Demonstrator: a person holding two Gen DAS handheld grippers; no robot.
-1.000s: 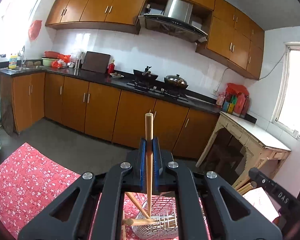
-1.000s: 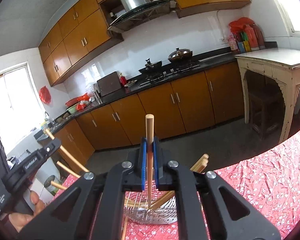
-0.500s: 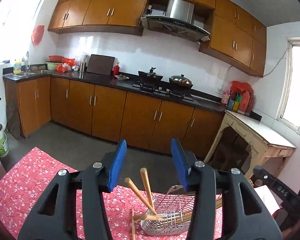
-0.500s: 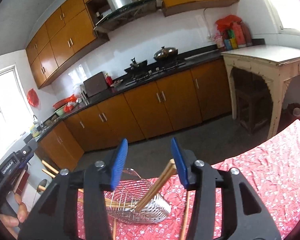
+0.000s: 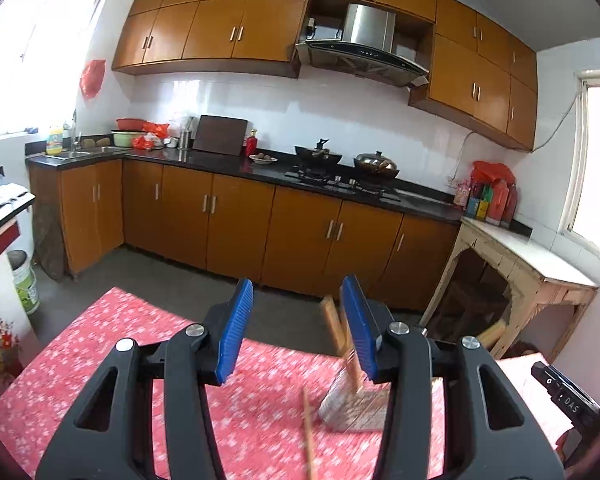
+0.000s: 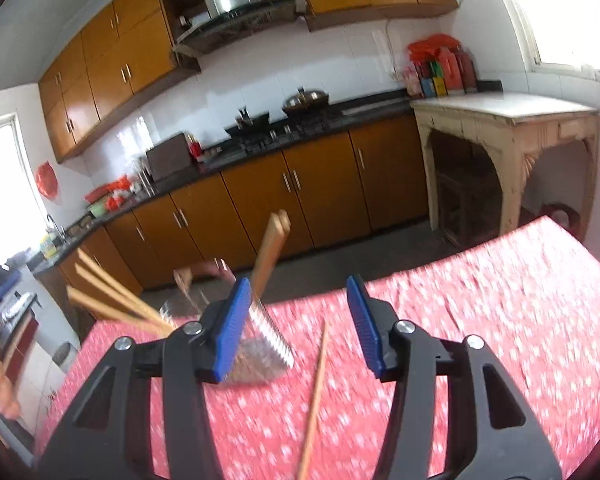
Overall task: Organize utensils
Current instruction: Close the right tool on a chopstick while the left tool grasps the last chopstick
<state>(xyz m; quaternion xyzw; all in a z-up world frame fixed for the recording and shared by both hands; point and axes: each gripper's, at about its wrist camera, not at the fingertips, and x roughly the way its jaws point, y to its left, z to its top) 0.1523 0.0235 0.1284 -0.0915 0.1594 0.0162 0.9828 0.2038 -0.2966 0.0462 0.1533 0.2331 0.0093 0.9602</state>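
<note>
**A:** What do the two claws look like?

**B:** The left gripper (image 5: 296, 324) has its blue pads spread apart with nothing between them. The right gripper (image 6: 300, 320) is the same, spread and empty; its jaws have just been opening a little further.

**A:** Where are the utensils?

**B:** A wire basket (image 6: 260, 356) sits on a table covered with a red flowered cloth (image 6: 480, 300). Several wooden chopsticks (image 6: 270, 252) stand in it, leaning outward in different directions. In the right wrist view the basket lies just behind the left pad. In the left wrist view it is partly hidden behind the right pad.

**A:** Anything outside the basket?

**B:** One loose chopstick (image 6: 316, 392) lies flat on the cloth, just beside the basket. The view is blurred.

**A:** And the room?

**B:** A kitchen with brown wooden cabinets (image 5: 236, 216) and a dark counter.
</note>
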